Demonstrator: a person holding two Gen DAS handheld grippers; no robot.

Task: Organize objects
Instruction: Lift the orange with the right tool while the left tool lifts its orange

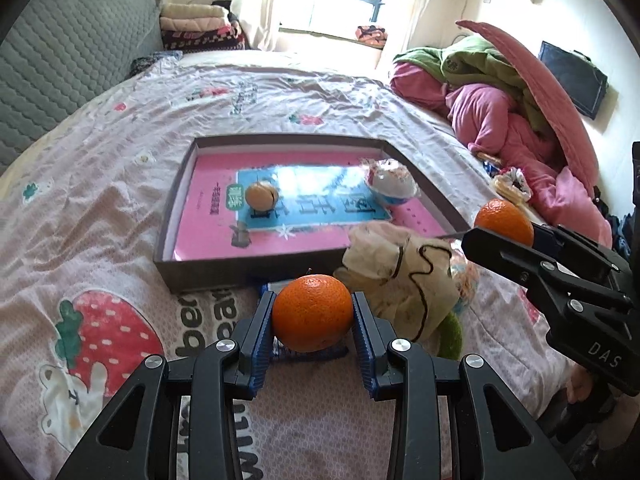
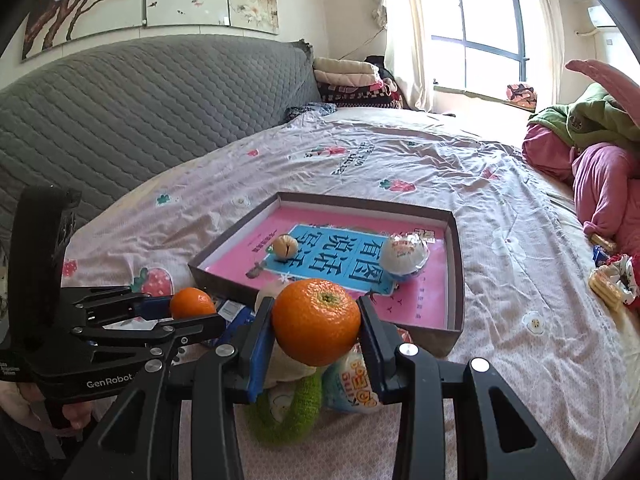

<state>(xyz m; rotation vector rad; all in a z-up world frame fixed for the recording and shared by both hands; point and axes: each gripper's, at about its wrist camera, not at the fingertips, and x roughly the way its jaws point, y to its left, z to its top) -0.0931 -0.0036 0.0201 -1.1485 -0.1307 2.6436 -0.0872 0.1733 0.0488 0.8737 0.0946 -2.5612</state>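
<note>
My left gripper (image 1: 313,312) is shut on an orange (image 1: 312,312), held just in front of the grey shallow box (image 1: 208,276); the same gripper and its orange (image 2: 192,303) show at the left of the right wrist view. My right gripper (image 2: 316,322) is shut on a second orange (image 2: 316,320), above a small pile near the box's front corner; that orange (image 1: 505,220) shows at the right of the left wrist view. The box (image 2: 452,336) holds a pink and blue book (image 1: 280,208), a walnut (image 1: 261,195) and a wrapped snack cup (image 1: 390,183).
A beige cloth pouch (image 1: 400,280), a green knitted ring (image 2: 288,412) and a snack packet (image 2: 356,384) lie on the strawberry-print bedsheet (image 1: 100,240) below the grippers. Pink and green bedding (image 1: 520,120) is piled at the right. A grey headboard (image 2: 140,120) stands at the left.
</note>
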